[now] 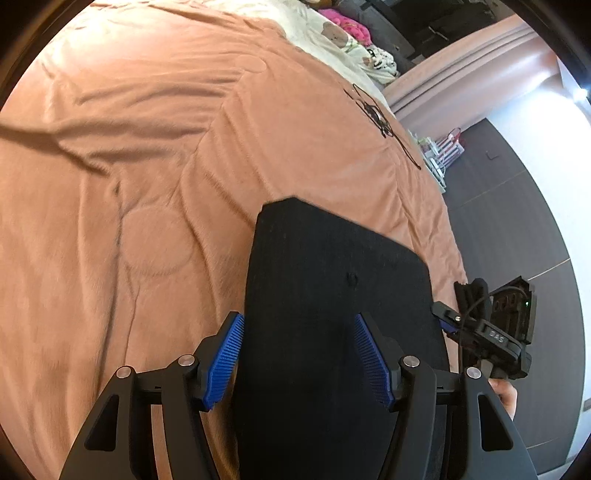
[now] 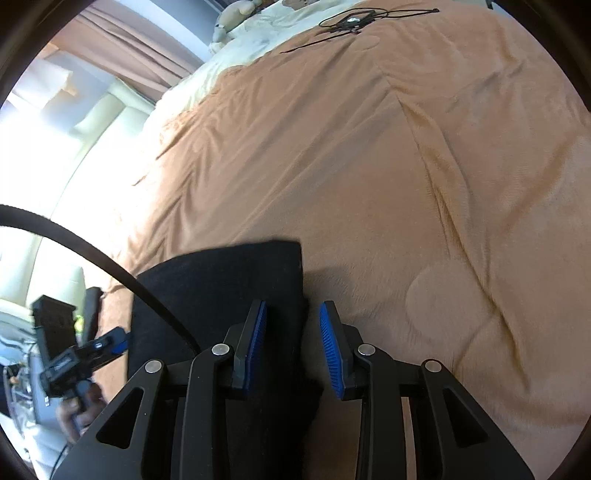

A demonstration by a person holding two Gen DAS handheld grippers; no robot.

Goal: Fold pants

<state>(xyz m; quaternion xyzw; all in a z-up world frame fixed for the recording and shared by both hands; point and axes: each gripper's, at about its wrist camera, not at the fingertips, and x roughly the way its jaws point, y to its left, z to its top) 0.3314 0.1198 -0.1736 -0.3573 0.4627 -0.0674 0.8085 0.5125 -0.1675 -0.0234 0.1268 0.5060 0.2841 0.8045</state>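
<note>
Black pants [image 1: 332,280] lie folded flat on an orange blanket near the bed's edge; they also show in the right wrist view [image 2: 229,280]. My left gripper [image 1: 297,354] is open, its blue pads spread over the near end of the pants. My right gripper [image 2: 291,343] is open over the right edge of the pants. Each gripper shows in the other's view, the right one [image 1: 491,332] at the far side of the pants and the left one [image 2: 74,354] at the left. Neither pinches the cloth.
The orange blanket [image 1: 166,147] covers the bed. A black cable tangle [image 1: 376,114] lies far on it, also in the right wrist view [image 2: 351,18]. A cream sheet with pillows [image 1: 332,33] is beyond. Dark floor [image 1: 517,221] lies past the bed edge.
</note>
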